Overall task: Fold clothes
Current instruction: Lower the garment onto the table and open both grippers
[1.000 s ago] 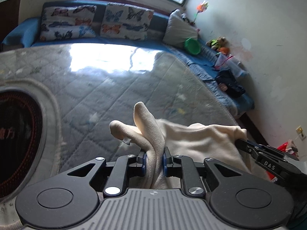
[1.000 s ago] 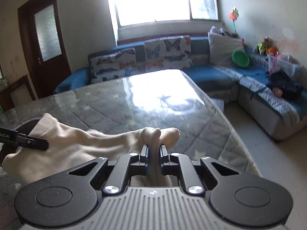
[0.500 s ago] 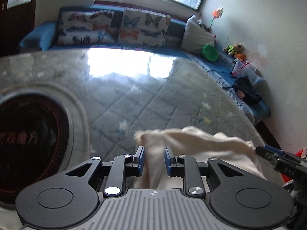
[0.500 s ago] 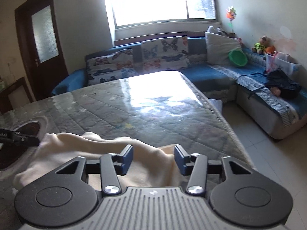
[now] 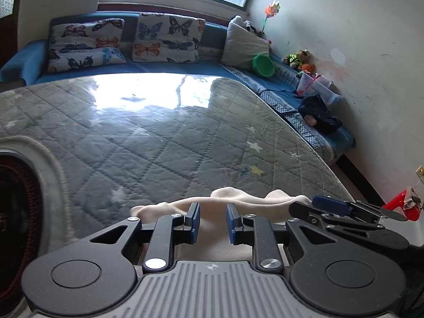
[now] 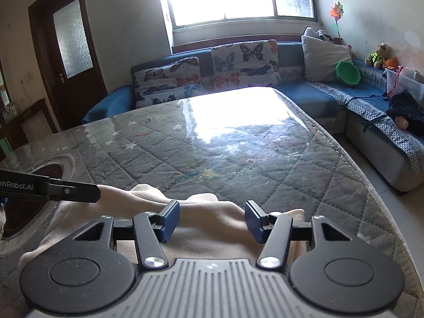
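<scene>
**Both grippers let go of the cream garment near the mattress edge**

You hold two grippers low over a cream garment (image 6: 212, 220) that lies bunched on a quilted grey mattress (image 6: 238, 159) covered in shiny clear plastic. The cloth sits at the near end of the mattress, close to its right edge, with bare floor beyond.

Your right gripper (image 6: 212, 221) has just been opening. Its blue pads (image 6: 169, 220) stand well apart, with a soft ridge of cloth lying loose between them and touching neither. Your left gripper (image 5: 212, 221) has its jaws a little apart, and in its own view the cloth between them looks free of the pads, so nothing is clamped.

The risks from here, as judgements:

- The plastic looks slick. A push rather than a lift could slide the whole bundle and undo the fold.
- The far edge of the garment is humped and uneven. Pinching there could catch one layer only and drag the fold open.
- The two grippers sit just beside each other. A careless reach could knock one into the other.
- The cloth lies near the mattress edge, so a sideways tug could pull it over.
</scene>
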Demonstrator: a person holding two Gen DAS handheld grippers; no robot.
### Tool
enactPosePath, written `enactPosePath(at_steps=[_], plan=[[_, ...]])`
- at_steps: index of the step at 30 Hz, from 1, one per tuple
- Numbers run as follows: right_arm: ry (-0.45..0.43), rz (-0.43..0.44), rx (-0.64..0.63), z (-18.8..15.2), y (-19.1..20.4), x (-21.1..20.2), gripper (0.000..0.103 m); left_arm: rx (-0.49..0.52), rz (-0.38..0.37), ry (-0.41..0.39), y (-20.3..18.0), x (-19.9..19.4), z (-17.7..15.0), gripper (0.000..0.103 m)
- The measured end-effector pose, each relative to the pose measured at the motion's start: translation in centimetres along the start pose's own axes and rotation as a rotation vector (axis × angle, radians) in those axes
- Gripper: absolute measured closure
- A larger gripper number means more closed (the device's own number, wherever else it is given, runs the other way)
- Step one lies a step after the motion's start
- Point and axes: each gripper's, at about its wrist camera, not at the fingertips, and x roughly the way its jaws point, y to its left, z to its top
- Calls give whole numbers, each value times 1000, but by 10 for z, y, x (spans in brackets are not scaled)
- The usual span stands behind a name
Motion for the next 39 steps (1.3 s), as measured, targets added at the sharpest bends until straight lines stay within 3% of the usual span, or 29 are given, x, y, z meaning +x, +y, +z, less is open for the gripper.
enactPosePath(at_steps=[6, 16, 19, 25, 32, 39], plan=[[9, -25, -23, -1, 1, 9, 47, -8, 2, 27, 4, 19, -1, 80], [11, -57, -59, -3, 6, 18, 33, 1, -1, 17, 8, 23, -4, 78], [-4, -56, -68, -3, 8, 10, 21, -8, -10, 13, 9, 20, -4, 75], [-27, -64, -160, -6, 25, -5, 12, 11, -14, -3, 2, 8, -8, 73], [-52, -114, -281, -26, 46, -21, 6, 42, -12, -11, -7, 0, -15, 73], [-53, -125, -323, -54, 52, -42, 3, 64, -27, -9, -18, -3, -20, 73]])
